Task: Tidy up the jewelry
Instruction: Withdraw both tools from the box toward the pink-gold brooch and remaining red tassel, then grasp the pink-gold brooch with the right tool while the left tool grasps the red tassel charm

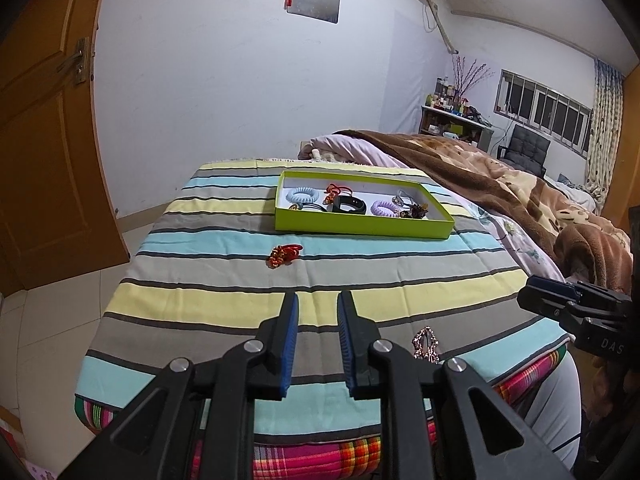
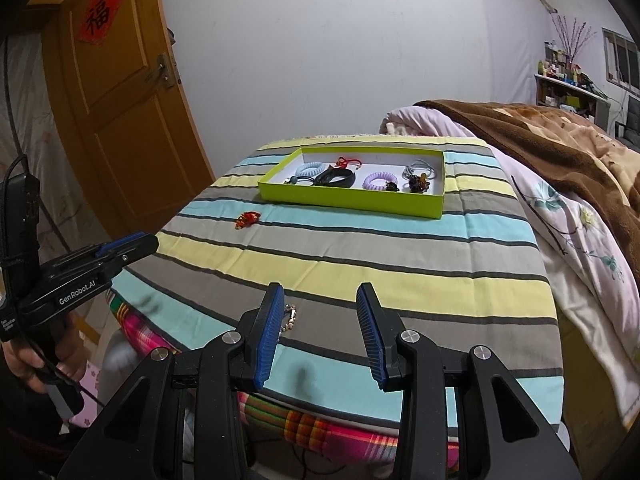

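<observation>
Nearest the lens, the left gripper (image 1: pixel 317 308) hangs over the near end of the striped bedspread (image 1: pixel 280 272), its blue-padded jaws parted with nothing between them. Just to the right of those jaws, close to the bed's front edge, lies a small pinkish-gold beaded chain (image 1: pixel 426 342), still loose on the cloth.

From the other wrist the same chain (image 2: pixel 290 317) shows immediately beyond the left jaw of the right gripper (image 2: pixel 320 300), whose jaws are released wide and likewise empty. That wide spread probably suits a pickup of so slight and floppy a piece, which I judge to be the next thing to collect.

Well ahead of both pairs of jaws sits the shallow green tray (image 1: pixel 362 229), squared on the bed as the collecting place. Coiled hair ties, a black band and several trinkets are already gathered inside it. Between the jaws and the tray, off to the left, a red knotted ornament (image 1: pixel 284 255) lies alone on the spread, so by my reckoning two items remain outside.
</observation>
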Tool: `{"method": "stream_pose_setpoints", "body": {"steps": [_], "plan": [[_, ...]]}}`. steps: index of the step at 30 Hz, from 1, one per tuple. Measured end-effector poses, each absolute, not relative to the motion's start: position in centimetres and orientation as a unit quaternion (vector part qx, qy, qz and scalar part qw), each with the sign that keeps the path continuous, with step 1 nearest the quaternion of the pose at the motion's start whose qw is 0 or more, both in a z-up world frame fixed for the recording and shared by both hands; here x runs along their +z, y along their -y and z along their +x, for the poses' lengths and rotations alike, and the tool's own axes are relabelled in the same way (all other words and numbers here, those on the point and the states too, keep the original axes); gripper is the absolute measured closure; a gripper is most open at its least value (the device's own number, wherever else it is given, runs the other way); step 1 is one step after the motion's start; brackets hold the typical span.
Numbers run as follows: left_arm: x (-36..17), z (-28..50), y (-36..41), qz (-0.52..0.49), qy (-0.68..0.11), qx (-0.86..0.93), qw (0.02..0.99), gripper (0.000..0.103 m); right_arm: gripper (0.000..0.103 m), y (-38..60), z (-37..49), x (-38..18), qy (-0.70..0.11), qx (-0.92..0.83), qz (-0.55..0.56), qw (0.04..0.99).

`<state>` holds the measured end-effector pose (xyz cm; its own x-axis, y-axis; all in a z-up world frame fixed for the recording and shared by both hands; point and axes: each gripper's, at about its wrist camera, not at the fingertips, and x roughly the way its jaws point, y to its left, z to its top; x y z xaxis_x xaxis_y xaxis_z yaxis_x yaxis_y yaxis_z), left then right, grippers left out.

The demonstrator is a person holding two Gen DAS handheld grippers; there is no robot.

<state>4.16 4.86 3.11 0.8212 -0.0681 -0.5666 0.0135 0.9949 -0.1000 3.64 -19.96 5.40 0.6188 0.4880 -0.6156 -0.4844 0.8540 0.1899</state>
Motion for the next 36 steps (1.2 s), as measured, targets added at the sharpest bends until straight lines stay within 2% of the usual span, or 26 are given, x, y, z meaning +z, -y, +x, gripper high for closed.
{"method": "stream_pose_setpoints", "body": {"steps": [8,22,26,29,36], "plan": [[3.0,4.0,-5.1,-0.049,-0.295,-0.022,0.954,0.082,0.064,18.8,3.4,4.8,-0.345,0.281,-0.003,0.895],[1.6,3.6,-6.9,-0.055,-0.304,-0.026,0.951,0.082,0.065,14.2,3.3,0.6,-0.388,0.276,-0.013,0.879],[1.2,3.8,-7.9,-0.063,-0.305,-0.023,0.950,0.082,0.072,13.1,3.8,-0.7,-0.402,0.268,-0.017,0.875],[0.9,4.1,-8.4,-0.068,-0.307,-0.021,0.949,0.082,0.083,12.4,4.2,-1.6,-0.412,0.260,-0.028,0.873],[0.1,5.6,-9.0,-0.077,-0.316,-0.020,0.945,0.082,0.084,12.6,5.3,-1.4,-0.405,0.250,-0.045,0.878]]}}
